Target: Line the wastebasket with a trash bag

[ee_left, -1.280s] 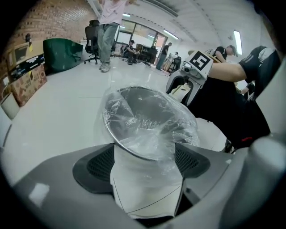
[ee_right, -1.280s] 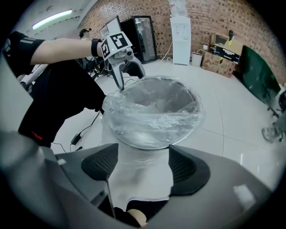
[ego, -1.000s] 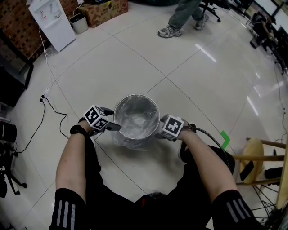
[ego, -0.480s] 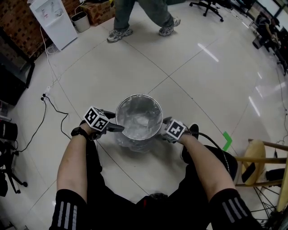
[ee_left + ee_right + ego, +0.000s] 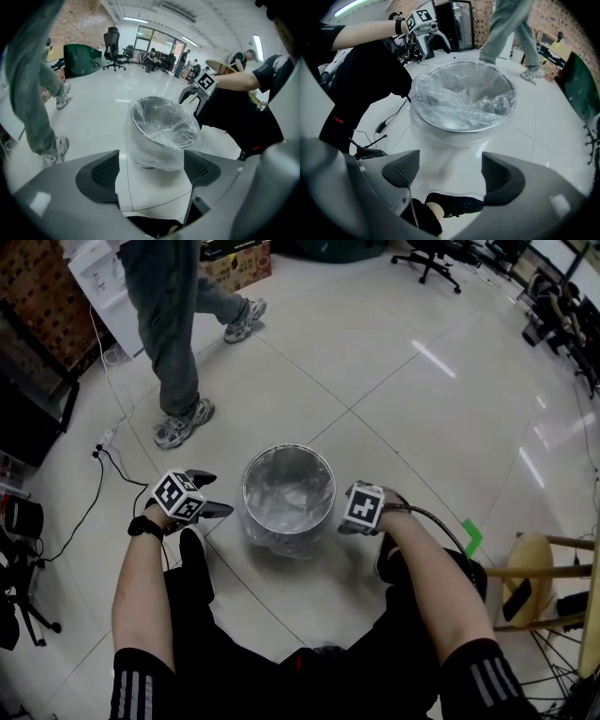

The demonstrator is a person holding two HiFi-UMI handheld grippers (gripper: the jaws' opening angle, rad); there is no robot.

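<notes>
**2 empty grippers**

Left gripper (image 5: 214,495) and right gripper (image 5: 349,519) flank the wastebasket (image 5: 289,448) on the floor, jaws spread and empty, the right's just opened. The trash bag (image 5: 272,532) already folds over its rim, likely needing no hold.

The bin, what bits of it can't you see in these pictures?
- Inside floor of the wastebasket: in the head view, the crinkly, shiny trash bag covers it.
- Its outer wall: in the left gripper view, the bag's overhang wraps it in a milky layer.
- Its far outer side: in the right gripper view, it is hidden behind its own rim.
- The person nearby: in the head view, the top edge cuts them off above the legs.
</notes>
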